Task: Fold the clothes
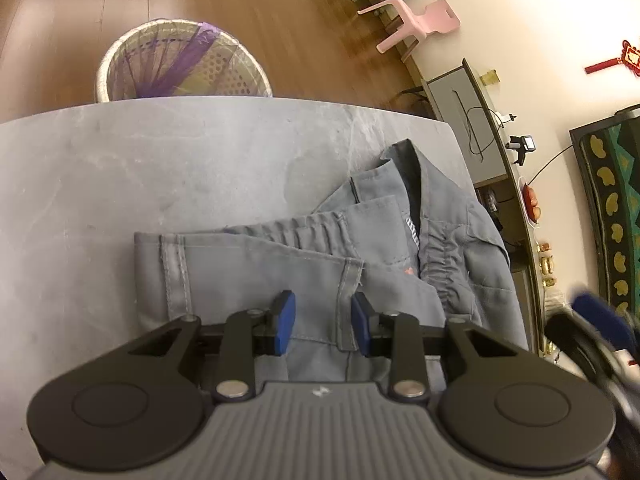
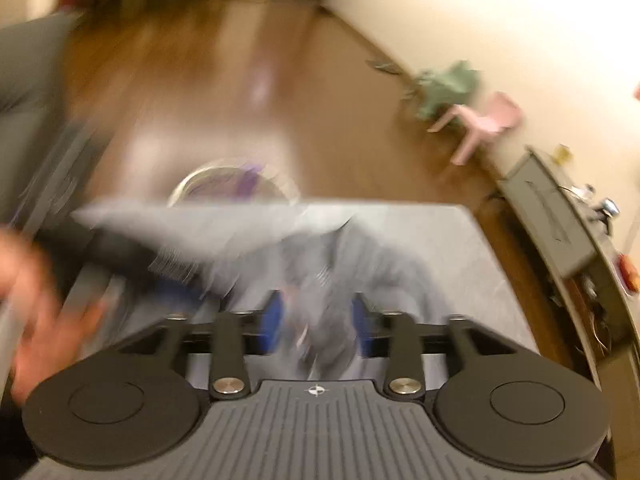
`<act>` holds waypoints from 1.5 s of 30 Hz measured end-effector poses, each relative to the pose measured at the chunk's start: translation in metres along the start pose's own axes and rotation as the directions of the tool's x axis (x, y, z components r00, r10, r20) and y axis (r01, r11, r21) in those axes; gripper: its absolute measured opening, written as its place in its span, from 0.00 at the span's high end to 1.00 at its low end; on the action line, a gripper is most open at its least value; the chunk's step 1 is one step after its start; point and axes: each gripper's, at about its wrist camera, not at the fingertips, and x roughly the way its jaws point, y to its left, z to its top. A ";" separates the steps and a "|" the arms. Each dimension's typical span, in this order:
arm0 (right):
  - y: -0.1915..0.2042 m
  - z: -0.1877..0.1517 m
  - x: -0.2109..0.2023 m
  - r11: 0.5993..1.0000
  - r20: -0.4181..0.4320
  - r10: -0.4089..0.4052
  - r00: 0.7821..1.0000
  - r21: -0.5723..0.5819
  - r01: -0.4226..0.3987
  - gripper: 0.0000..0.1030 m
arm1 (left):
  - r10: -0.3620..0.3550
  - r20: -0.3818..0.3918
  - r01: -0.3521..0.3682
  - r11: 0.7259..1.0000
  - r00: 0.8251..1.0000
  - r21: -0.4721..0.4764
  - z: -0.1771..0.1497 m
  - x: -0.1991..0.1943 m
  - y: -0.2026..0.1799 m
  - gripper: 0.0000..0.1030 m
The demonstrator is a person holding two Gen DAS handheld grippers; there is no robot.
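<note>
Grey trousers lie folded at centre right on the grey tabletop; the left tongs hover open above them.

The left half and far strip of the grey table lie bare, giving open room to pass. The grey garment fills the right near part, reaching the right edge. Beyond the far edge a white basket stands on the floor. The left tool hangs open-jawed over the cloth; the right tool shows blurred at its right.
</note>
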 end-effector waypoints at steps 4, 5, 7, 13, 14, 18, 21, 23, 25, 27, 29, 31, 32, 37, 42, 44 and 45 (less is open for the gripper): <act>-0.002 0.014 0.086 0.997 -0.193 -0.065 0.979 -0.046 0.057 0.25 | -0.004 0.000 0.004 1.000 1.000 0.003 0.000 0.000 0.002 0.70; -0.001 0.012 0.105 0.995 -0.239 -0.085 0.967 -0.076 0.069 0.25 | -0.006 -0.002 0.006 1.000 1.000 0.006 0.001 0.001 0.003 0.70; -0.002 0.008 0.136 0.988 -0.313 -0.128 0.941 -0.121 0.094 0.27 | -0.010 -0.004 0.010 1.000 1.000 0.011 0.003 0.002 0.005 0.74; -0.018 0.009 0.120 0.986 -0.327 -0.124 0.937 -0.148 0.079 0.76 | -0.021 -0.018 0.021 1.000 1.000 -0.002 0.009 0.005 0.009 0.77; -0.022 0.010 0.114 0.987 -0.310 -0.123 0.943 -0.141 0.082 0.77 | -0.017 -0.018 0.017 1.000 1.000 -0.004 0.009 0.005 0.009 0.77; -0.043 0.025 0.069 0.995 -0.162 -0.103 0.981 -0.026 0.100 0.81 | -0.012 -0.017 0.012 1.000 1.000 -0.017 0.008 0.002 0.011 0.77; -0.079 0.050 0.022 0.979 0.026 -0.025 0.999 0.203 0.019 0.82 | -0.011 0.003 0.011 1.000 1.000 -0.011 0.008 -0.002 0.013 0.77; -0.127 0.057 -0.007 0.897 0.170 0.020 0.985 0.433 -0.093 0.82 | -0.013 0.028 0.013 1.000 1.000 -0.002 0.007 -0.005 0.012 0.70; -0.167 0.049 -0.008 0.800 0.150 -0.016 0.989 0.595 -0.077 0.82 | 0.001 0.049 -0.002 1.000 0.999 0.019 0.006 -0.007 0.008 0.65; -0.181 0.036 0.017 0.759 0.041 -0.060 0.997 0.651 0.019 0.77 | 0.022 0.054 -0.023 0.999 0.998 0.027 0.005 -0.006 0.006 0.66; -0.175 0.025 0.030 0.770 0.013 -0.010 1.000 0.637 -0.001 0.73 | 0.019 0.053 -0.021 1.000 0.998 0.024 0.005 -0.008 0.006 0.66; -0.163 0.012 0.013 0.786 0.079 -0.006 0.997 0.617 -0.044 0.56 | 0.004 0.045 -0.004 1.000 0.999 0.003 0.007 -0.009 0.010 0.66; -0.154 0.004 0.000 0.806 0.113 -0.010 0.994 0.589 -0.059 0.51 | -0.006 0.040 0.007 1.000 0.999 -0.009 0.008 -0.010 0.013 0.66; -0.106 -0.053 -0.073 0.932 0.177 -0.052 0.983 0.361 -0.016 0.24 | -0.033 0.064 0.035 0.999 0.997 -0.020 0.014 -0.017 0.015 0.63; -0.079 -0.131 -0.122 0.960 0.115 -0.189 0.975 0.232 0.159 0.18 | -0.206 0.086 0.193 0.972 0.975 0.137 0.006 -0.032 -0.016 0.50; -0.069 -0.160 -0.127 0.960 0.080 -0.225 0.971 0.191 0.207 0.18 | -0.259 -0.001 0.254 0.944 0.966 0.211 -0.003 -0.022 -0.035 0.45; -0.064 -0.174 -0.129 0.958 0.063 -0.243 0.968 0.169 0.230 0.18 | -0.268 -0.041 0.270 0.935 0.963 0.229 -0.008 -0.015 -0.044 0.42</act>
